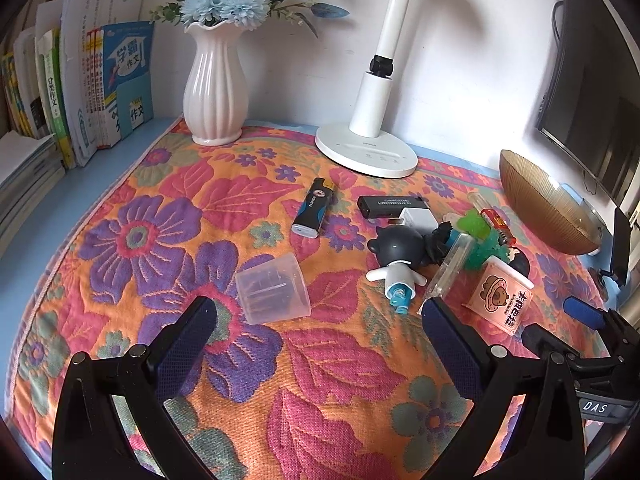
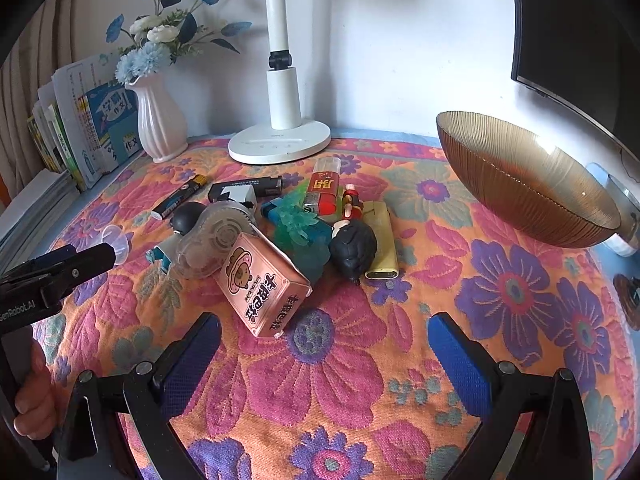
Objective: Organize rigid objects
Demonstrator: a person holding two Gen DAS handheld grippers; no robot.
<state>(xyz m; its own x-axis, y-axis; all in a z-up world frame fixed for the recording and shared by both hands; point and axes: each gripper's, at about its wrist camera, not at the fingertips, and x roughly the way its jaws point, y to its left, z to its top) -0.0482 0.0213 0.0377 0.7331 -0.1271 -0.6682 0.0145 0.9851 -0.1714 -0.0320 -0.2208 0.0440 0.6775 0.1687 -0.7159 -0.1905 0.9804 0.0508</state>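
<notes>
A heap of small rigid objects lies on the flowered cloth: a pink box (image 1: 502, 296) (image 2: 260, 284), a clear tape dispenser (image 1: 448, 268) (image 2: 216, 240), a green crystal (image 1: 480, 240) (image 2: 296, 224), a red lighter (image 2: 326, 192), a yellow lighter (image 2: 382, 240) and a dark figurine (image 1: 400, 252). A blue-black lighter (image 1: 314, 208) lies apart. A clear plastic cup (image 1: 272, 288) (image 2: 116, 242) lies on its side just ahead of my open left gripper (image 1: 320, 320), nearer its left finger. My right gripper (image 2: 326, 344) is open and empty, just short of the pink box.
An amber glass bowl (image 2: 528, 188) (image 1: 548, 208) stands tilted at the right. A white lamp base (image 1: 366, 152), a white vase (image 1: 214, 92) and books (image 1: 100, 88) line the back. A dark monitor (image 2: 580, 40) is at the right wall. A hand (image 2: 32, 392) holds the left gripper.
</notes>
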